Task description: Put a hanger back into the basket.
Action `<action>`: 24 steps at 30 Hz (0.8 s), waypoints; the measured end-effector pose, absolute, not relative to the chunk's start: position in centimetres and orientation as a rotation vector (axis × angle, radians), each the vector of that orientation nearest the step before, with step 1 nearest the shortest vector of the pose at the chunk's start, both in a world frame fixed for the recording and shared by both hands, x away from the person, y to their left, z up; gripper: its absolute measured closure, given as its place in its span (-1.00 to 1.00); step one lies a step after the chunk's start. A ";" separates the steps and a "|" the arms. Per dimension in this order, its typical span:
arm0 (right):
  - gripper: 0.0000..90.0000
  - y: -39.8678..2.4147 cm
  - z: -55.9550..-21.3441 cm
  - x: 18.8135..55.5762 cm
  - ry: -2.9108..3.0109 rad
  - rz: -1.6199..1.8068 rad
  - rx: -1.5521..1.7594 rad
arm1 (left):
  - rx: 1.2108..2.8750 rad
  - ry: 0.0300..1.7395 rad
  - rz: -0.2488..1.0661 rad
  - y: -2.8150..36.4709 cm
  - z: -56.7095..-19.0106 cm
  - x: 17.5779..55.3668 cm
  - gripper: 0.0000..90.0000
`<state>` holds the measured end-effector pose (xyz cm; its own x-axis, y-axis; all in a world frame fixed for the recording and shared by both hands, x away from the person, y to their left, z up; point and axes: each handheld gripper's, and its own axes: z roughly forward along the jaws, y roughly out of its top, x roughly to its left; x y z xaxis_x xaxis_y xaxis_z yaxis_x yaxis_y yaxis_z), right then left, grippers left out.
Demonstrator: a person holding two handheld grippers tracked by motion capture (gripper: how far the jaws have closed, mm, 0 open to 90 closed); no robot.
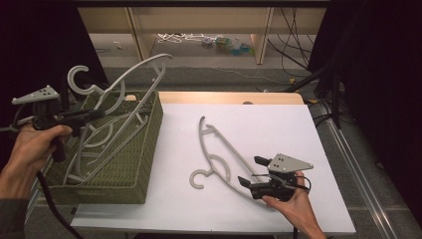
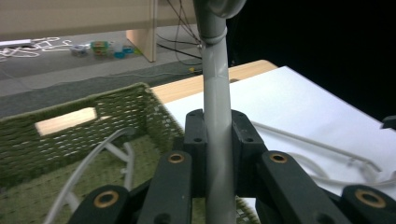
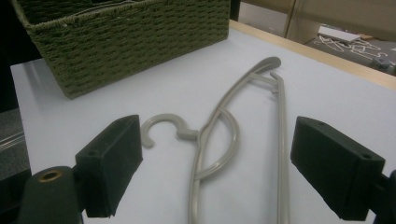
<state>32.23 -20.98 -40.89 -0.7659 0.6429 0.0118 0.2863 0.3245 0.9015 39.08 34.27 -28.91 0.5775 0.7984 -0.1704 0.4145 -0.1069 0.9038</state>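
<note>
My left gripper (image 1: 97,115) is over the green woven basket (image 1: 142,154) at the table's left and is shut on a grey plastic hanger (image 1: 134,69), which it holds above the rim. In the left gripper view the two jaws (image 2: 217,135) clamp that hanger's bar (image 2: 215,93), which runs up out of the frame. More grey hangers (image 1: 94,149) lie inside the basket. A second grey hanger (image 1: 219,152) lies flat on the white table (image 1: 278,129). My right gripper (image 1: 251,172) rests beside its lower end, jaws wide apart. In the right gripper view this hanger (image 3: 219,135) lies between the open pads (image 3: 112,163).
A wooden strip (image 1: 224,97) edges the table at the back. Beyond it stand a wooden shelf (image 1: 199,20) and loose cables (image 1: 293,59) on the floor. Black curtains hang at both sides. The basket wall (image 3: 130,37) stands left of the lying hanger.
</note>
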 end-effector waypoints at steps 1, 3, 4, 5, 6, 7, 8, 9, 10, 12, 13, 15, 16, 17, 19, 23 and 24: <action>-0.61 -20.9 -40.9 32.3 2.242 1.426 0.829 | 1.731 1.018 0.455 34.6 -29.0 39.2 0.77; -0.61 -20.9 -40.9 32.3 2.236 1.429 0.831 | 1.724 1.037 0.466 35.3 -29.4 39.4 0.77; -0.61 -21.0 -40.9 32.3 2.245 1.423 0.831 | 1.720 1.052 0.473 35.7 -29.7 39.5 0.77; -0.61 -21.0 -41.0 32.3 2.244 1.423 0.831 | 1.721 1.060 0.480 36.0 -29.9 39.6 0.77; -0.61 -21.0 -40.9 32.3 2.243 1.424 0.831 | 1.726 1.071 0.492 36.4 -30.2 39.6 0.77; -0.61 -20.9 -40.9 32.3 2.241 1.426 0.828 | 1.731 1.078 0.498 36.6 -30.4 39.7 0.77; -0.61 -20.9 -40.9 32.3 2.242 1.426 0.826 | 1.734 1.085 0.502 36.8 -30.7 39.7 0.77; -0.61 -21.0 -40.9 32.3 2.247 1.419 0.828 | 1.740 1.094 0.514 37.1 -30.9 39.8 0.77; -0.61 -21.0 -40.9 32.2 2.254 1.411 0.831 | 1.746 1.100 0.521 37.3 -31.1 39.8 0.77; -0.61 -21.0 -41.0 32.3 2.247 1.421 0.829 | 1.748 1.113 0.529 37.8 -31.5 39.9 0.77; -0.61 -21.0 -40.9 32.3 2.245 1.420 0.831 | 1.750 1.113 0.531 38.0 -31.7 39.9 0.77; -0.61 -21.0 -41.0 32.3 2.249 1.422 0.827 | 1.765 1.102 0.552 38.3 -32.0 39.9 0.77; -0.61 -21.0 -41.0 32.3 2.249 1.422 0.822 | 1.772 1.096 0.557 38.4 -32.2 40.0 0.77; -0.61 -21.0 -40.9 32.2 2.261 1.401 0.830 | 1.774 1.095 0.559 38.6 -32.3 40.0 0.77; -0.61 -21.0 -40.9 32.2 2.261 1.402 0.828 | 1.780 1.093 0.561 38.8 -32.6 39.9 0.77; -0.61 -21.0 -40.9 32.2 2.261 1.401 0.830 | 1.789 1.072 0.562 39.1 -33.0 39.7 0.77; -0.61 -20.9 -41.0 32.3 2.251 1.423 0.825 | 1.795 1.068 0.564 39.2 -33.1 39.7 0.77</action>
